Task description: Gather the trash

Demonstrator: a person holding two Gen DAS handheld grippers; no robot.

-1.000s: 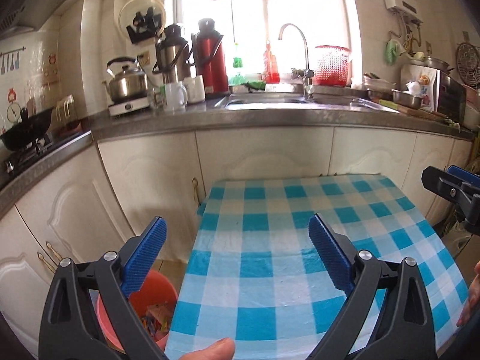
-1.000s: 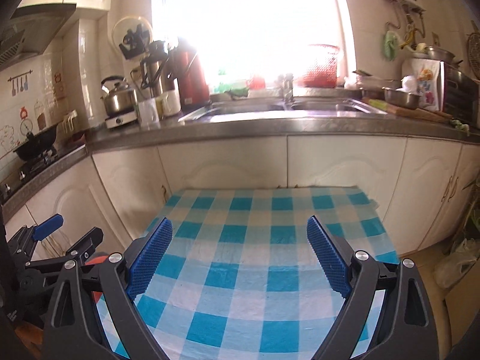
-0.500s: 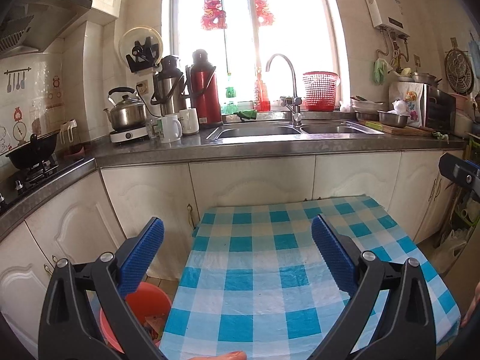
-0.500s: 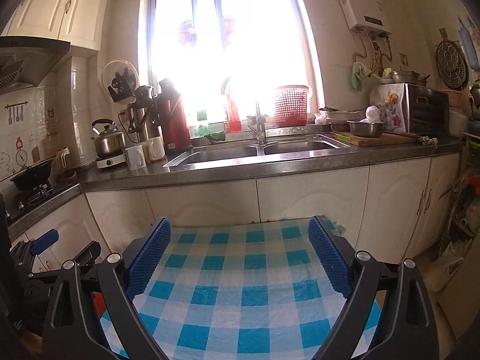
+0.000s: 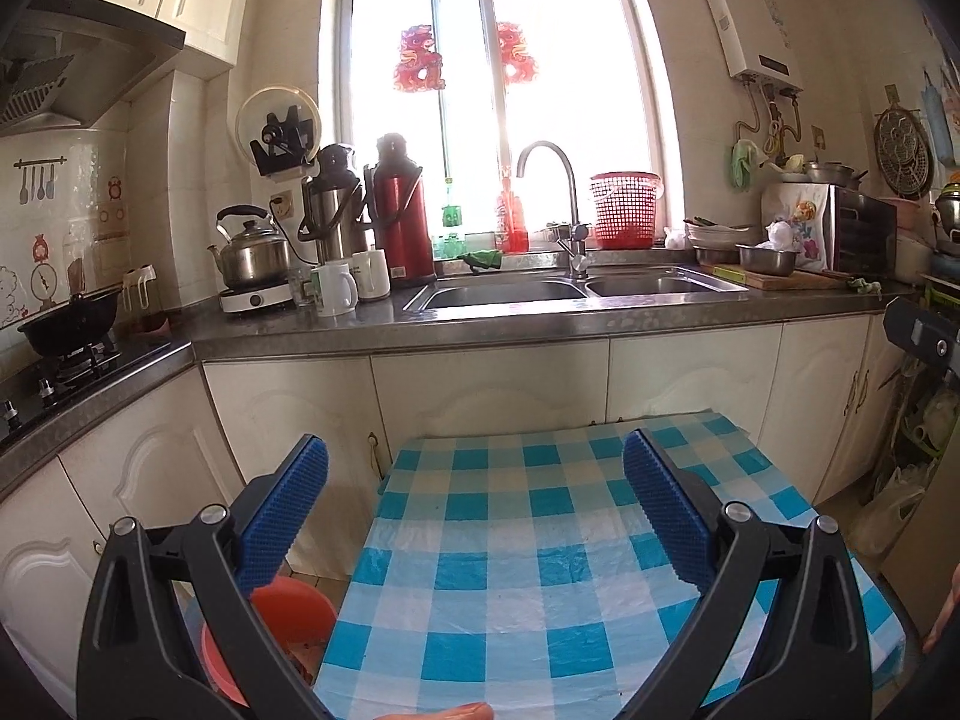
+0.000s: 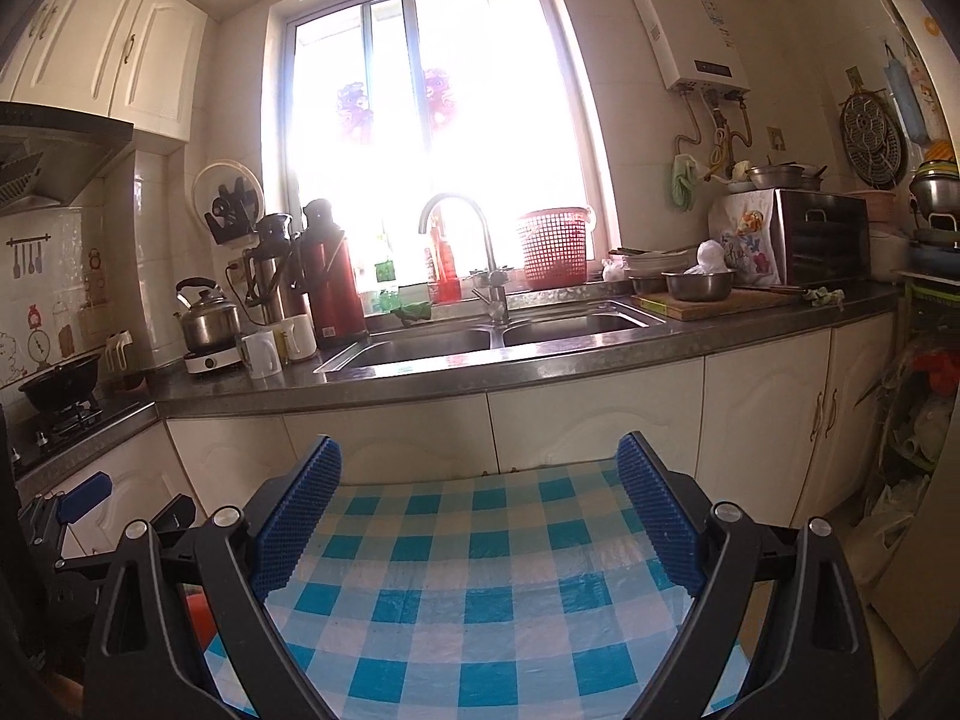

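Note:
My left gripper (image 5: 477, 483) is open above the near end of a table covered by a blue-and-white checked cloth (image 5: 540, 570), with nothing between its blue pads. An orange bucket (image 5: 294, 618) stands on the floor at the table's left, partly hidden behind the left finger. My right gripper (image 6: 480, 480) is also open and empty over the same checked cloth (image 6: 480, 600). The left gripper (image 6: 84, 498) shows at the left edge of the right wrist view. No loose trash shows on the cloth.
A grey counter (image 5: 540, 324) with a double sink (image 5: 510, 291), tap, kettle (image 5: 249, 252), flasks and mugs runs behind the table. White cabinets (image 5: 480, 390) stand below it. A stove with a black pan (image 5: 69, 324) is at left. Bags and clutter (image 6: 912, 420) fill the right side.
Both grippers have tilted upward and drawn back, so more of the window and wall shows and less of the table. Both stayed open and empty.

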